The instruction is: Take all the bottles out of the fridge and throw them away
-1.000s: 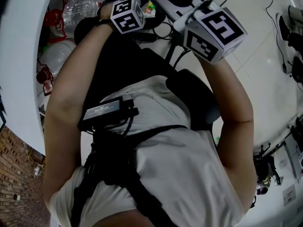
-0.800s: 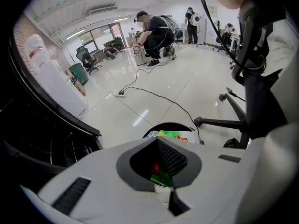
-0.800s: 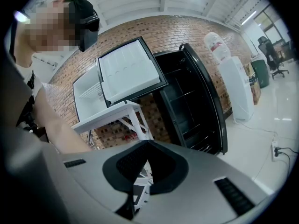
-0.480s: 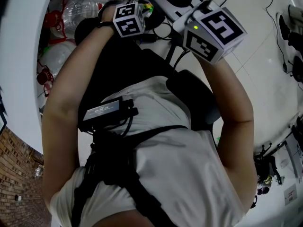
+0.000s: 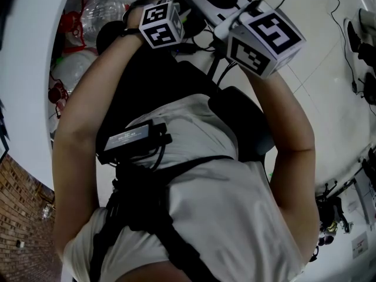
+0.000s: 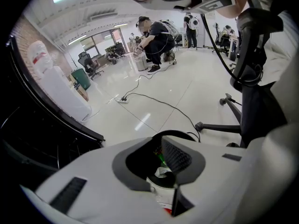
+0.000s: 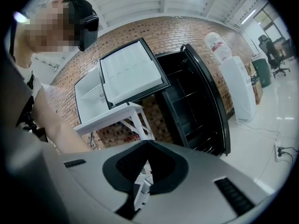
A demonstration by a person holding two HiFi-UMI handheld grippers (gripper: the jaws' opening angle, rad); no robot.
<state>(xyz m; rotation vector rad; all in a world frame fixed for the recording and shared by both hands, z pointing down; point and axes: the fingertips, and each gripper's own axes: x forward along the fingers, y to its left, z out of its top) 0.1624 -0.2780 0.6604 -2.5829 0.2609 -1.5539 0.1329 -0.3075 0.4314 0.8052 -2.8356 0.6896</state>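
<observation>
Several clear plastic bottles [image 5: 94, 13] with red labels lie in a white-rimmed bin [image 5: 32, 81] at the head view's left. My left gripper [image 6: 158, 148] hangs over the bin, pointing steeply down. Its jaws have just been opening, then drew in slightly; they stand open with nothing between them. Through the gap I see a green bottle [image 6: 161, 160] and a pale one [image 6: 161, 190] lying below. My right gripper [image 7: 148, 146] is shut and empty, held nearly level and facing the black fridge [image 7: 196, 101], whose door stands open. No bottle shows on its visible shelves.
A white table [image 7: 112, 115] stands left of the fridge, and a white water dispenser [image 7: 233, 83] stands right of it. An office chair base [image 6: 224, 125] and a floor cable [image 6: 154, 101] lie beyond the bin. Other people crouch far across the room [image 6: 156, 36].
The left gripper's marker cube has shifted slightly. A small green and red thing that showed beside it a second ago is gone from view. The right gripper has not moved.
</observation>
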